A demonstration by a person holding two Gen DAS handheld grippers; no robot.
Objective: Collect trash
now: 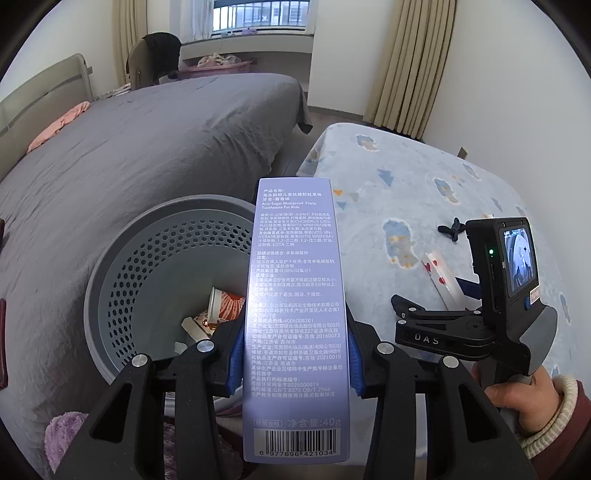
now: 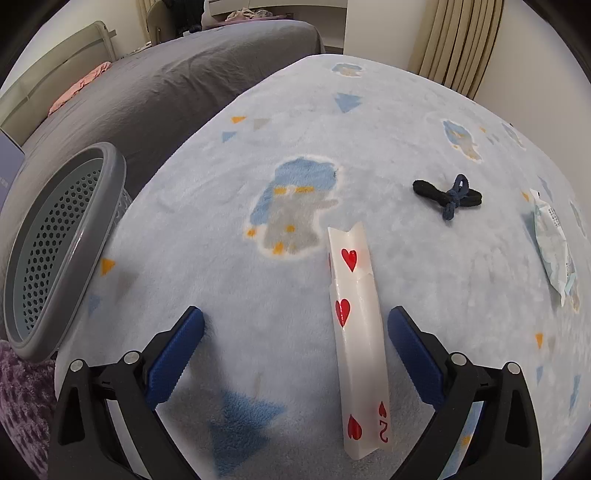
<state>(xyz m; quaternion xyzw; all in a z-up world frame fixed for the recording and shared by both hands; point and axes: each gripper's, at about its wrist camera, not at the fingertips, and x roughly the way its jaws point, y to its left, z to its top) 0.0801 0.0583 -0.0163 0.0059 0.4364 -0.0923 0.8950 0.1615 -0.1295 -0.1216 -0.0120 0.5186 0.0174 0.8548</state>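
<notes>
- My left gripper [image 1: 295, 354] clamped the lavender toothpaste box [image 1: 295, 314] above the grey perforated bin [image 1: 110, 280].
- My right gripper [image 2: 295, 343] stood wide around the folded heart playing card [image 2: 360, 332] on the blanket [image 2: 424, 122].

A large bed [image 1: 147, 155] under a grey cover [image 2: 177, 74] fills the left of the room. On its far left edge lies a crumpled pink cloth [image 1: 59, 125]. Beyond its far end stand a chair [image 1: 147, 59] draped in dark clothing and a window [image 1: 258, 14]. Beige curtains [image 1: 410, 62] hang well to its right.
</notes>
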